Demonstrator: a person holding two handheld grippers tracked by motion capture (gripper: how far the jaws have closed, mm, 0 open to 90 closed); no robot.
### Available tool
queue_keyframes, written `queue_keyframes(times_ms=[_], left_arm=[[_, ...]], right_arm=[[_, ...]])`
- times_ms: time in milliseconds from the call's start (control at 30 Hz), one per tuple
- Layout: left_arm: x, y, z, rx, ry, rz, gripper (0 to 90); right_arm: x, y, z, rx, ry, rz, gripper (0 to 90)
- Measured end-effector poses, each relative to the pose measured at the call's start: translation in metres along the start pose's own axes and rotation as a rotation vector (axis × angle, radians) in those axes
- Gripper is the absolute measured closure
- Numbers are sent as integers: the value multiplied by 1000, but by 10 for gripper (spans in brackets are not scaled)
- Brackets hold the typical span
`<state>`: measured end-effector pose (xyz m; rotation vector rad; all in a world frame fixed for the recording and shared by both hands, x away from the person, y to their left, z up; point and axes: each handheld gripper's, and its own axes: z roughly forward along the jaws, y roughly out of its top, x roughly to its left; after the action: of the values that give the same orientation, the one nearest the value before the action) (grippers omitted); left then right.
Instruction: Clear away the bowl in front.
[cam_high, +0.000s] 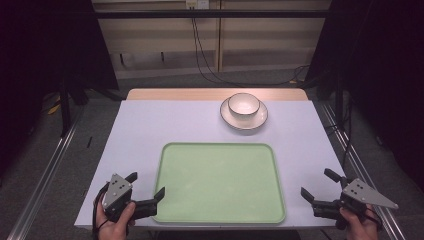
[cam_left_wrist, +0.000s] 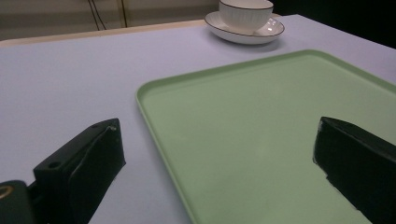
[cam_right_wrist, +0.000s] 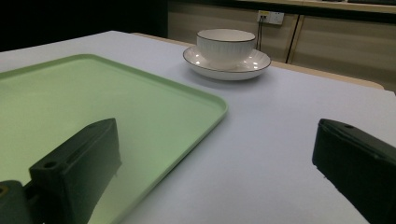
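A pale green tray (cam_high: 220, 150) lies empty at the table's near middle. Behind it stands a white bowl (cam_high: 244, 104) on a white saucer (cam_high: 244, 121), both dark-rimmed. My left gripper (cam_high: 146, 184) rests at the tray's near left corner, jaws wide open and empty; its own view shows the tray's left rim (cam_left_wrist: 154, 121) between the jaws and the bowl (cam_left_wrist: 246, 14) far off. My right gripper (cam_high: 320, 183) sits right of the tray's near right corner, open and empty; its view has the tray's corner (cam_right_wrist: 219, 105) and the bowl (cam_right_wrist: 226, 45) ahead.
The table has a pale lilac top (cam_high: 165, 122) with a wooden strip along its far edge (cam_high: 180, 94). Metal rails run on the floor at both sides. Cables hang down the wall behind.
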<state>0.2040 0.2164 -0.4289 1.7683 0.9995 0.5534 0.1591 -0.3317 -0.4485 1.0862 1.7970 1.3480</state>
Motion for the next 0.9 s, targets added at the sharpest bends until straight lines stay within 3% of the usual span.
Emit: queue_keyframes(times_ms=[267,467,700,900], left_arm=[[-3,7,7,-1,-39,-3,26],[-4,16,16,23,-61,33,26],[-4,23,20,11,-70,16,26],[-10,30,26,34,-95,66,25]], right_arm=[[0,0,1,3,-1,-6,8],[0,-1,1,6,13,3,7],[-1,-1,1,8,16,3,7],[-2,-1,1,5,5,-8,8]])
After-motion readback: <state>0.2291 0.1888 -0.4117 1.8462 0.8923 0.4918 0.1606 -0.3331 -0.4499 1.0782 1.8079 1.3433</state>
